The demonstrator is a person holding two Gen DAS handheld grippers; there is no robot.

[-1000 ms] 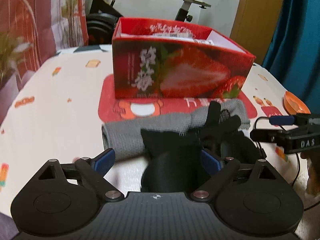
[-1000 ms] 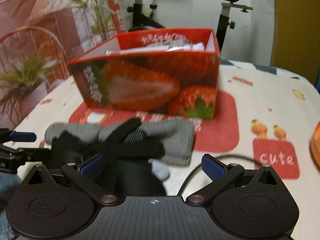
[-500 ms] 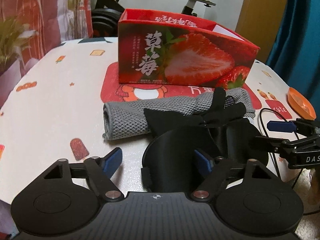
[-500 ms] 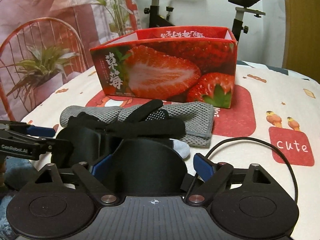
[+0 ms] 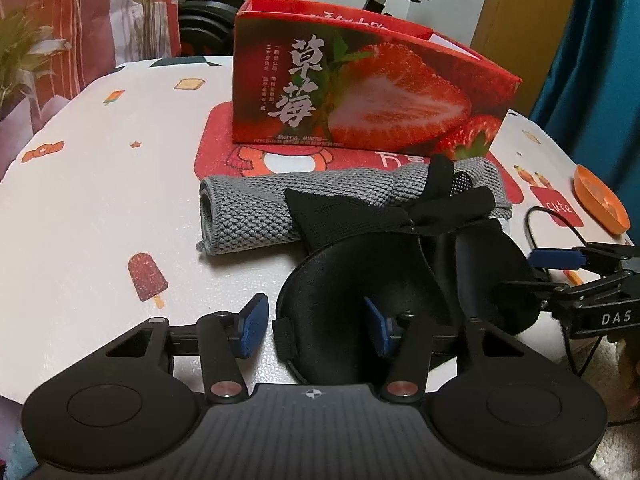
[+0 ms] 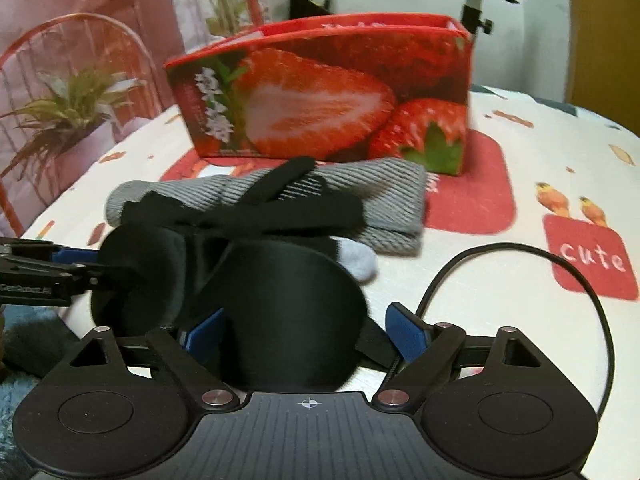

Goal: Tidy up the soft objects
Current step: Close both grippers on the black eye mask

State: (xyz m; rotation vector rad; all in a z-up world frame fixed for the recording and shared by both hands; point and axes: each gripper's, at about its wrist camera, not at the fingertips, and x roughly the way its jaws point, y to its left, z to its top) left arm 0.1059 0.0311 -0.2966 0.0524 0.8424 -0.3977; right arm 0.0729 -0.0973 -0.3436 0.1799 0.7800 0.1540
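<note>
We have both tools down at the near edge of the bench, over a black padded eye mask that lies in front of a black glove and a folded grey towel, with the red strawberry box behind them. Our left hand-held gripper is closing, with the mask's left cup and its strap end between the blue pads, which do not yet seem to press on it. Our right hand-held gripper stands wide and is opening slightly, straddling the other cup without pinching it. We judge the mask light, soft and springy, with a slick satin-like face that may slide. The outer rim of each cup, near the strap, looks the surest hold, since a one-sided lift would let it flop and drag the glove.
</note>
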